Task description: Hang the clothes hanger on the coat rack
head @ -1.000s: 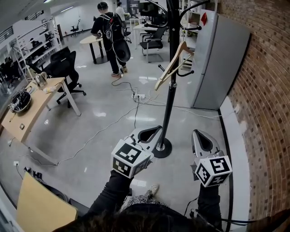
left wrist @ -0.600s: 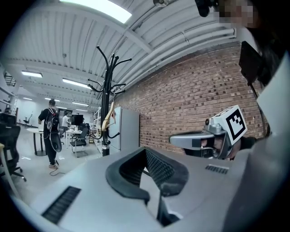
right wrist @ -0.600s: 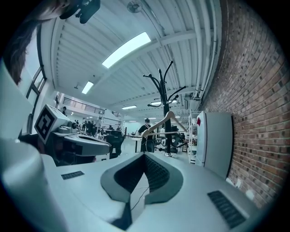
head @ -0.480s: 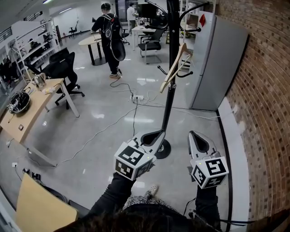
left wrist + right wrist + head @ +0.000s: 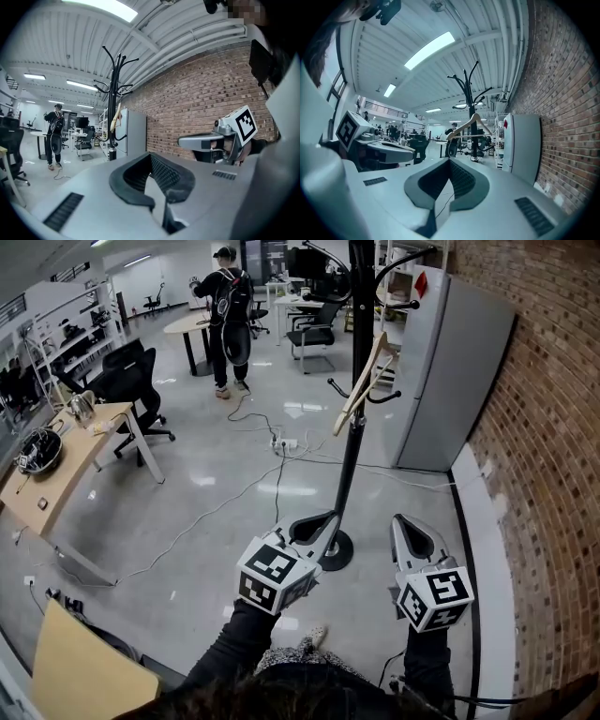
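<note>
Clothes hanger (image 5: 364, 379): pale wood, up on the coat rack (image 5: 352, 442). It hangs close against the pole, at the height of the lower arms. Which hook carries it is too small to make out. Nothing else touches it.

Coat rack: black pole on a round foot, standing on the bare floor (image 5: 216, 502). It is just in front of a tall grey cabinet (image 5: 441, 371) by the brick wall (image 5: 544, 456).

Left gripper (image 5: 323, 518): jaws pressed together, nothing between them. Held low and about level, near the rack's foot in the head view and well below the hanger.

Right gripper (image 5: 405, 521): jaws also pressed together and empty. It is beside the left one, pointing towards the rack, well apart from the hanger.

Surroundings: a person (image 5: 225, 315) stands far off across the room. There is a wooden desk (image 5: 66, 470) at the left, and cables trail over the floor past the rack.

Done, by my reading: the hanger is on the rack and neither gripper has hold of it, so the hanging itself looks finished.

Left to do, by my reading: little or nothing, perhaps only to bring both grippers away. The hanger sits at a slant in the head view and level in the right gripper view. I cannot tell whether it is swinging or at rest.

Risk: low. A nudge to the pole could shake the hanger off its hook.
</note>
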The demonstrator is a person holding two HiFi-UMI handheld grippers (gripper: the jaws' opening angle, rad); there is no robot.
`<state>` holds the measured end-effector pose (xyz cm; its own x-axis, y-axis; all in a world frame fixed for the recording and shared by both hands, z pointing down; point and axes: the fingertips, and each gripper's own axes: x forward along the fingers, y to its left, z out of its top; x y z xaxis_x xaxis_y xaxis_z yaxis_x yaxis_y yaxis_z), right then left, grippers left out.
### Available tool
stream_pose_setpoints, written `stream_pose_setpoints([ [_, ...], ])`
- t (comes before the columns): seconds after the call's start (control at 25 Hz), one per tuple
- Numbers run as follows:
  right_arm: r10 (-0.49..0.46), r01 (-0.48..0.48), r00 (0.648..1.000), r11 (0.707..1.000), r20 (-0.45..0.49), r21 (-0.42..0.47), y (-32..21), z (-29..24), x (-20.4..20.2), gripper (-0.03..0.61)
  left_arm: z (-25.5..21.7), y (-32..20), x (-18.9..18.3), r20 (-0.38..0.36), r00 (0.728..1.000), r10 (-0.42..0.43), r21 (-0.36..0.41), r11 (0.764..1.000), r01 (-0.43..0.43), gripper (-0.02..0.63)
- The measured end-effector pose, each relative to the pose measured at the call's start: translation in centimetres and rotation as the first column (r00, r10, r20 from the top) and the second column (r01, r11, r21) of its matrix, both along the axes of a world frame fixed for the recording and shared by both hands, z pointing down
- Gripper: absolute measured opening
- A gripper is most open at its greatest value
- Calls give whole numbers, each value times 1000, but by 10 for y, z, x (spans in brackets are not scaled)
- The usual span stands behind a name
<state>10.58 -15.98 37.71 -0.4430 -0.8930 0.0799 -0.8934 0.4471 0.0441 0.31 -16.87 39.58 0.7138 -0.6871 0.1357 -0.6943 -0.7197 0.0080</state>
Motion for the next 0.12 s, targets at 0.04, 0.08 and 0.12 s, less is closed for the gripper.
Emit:
stream_pose_setpoints([
  [0.04,-1,1,1000,1000,0,-2,0,0,-1,9,0,-1,-2,0,1000,-3,-1,1000,3,6],
  [0.08,-2,2,1000,1000,0,-4,-1,0,-2,9,0,-2,-3,1,1000,-5,-1,1000,5,6],
  [0.12,-3,3,1000,1000,0,-5,-1,0,-3,9,-1,-2,-4,2,1000,-7,-2,1000,7,6],
])
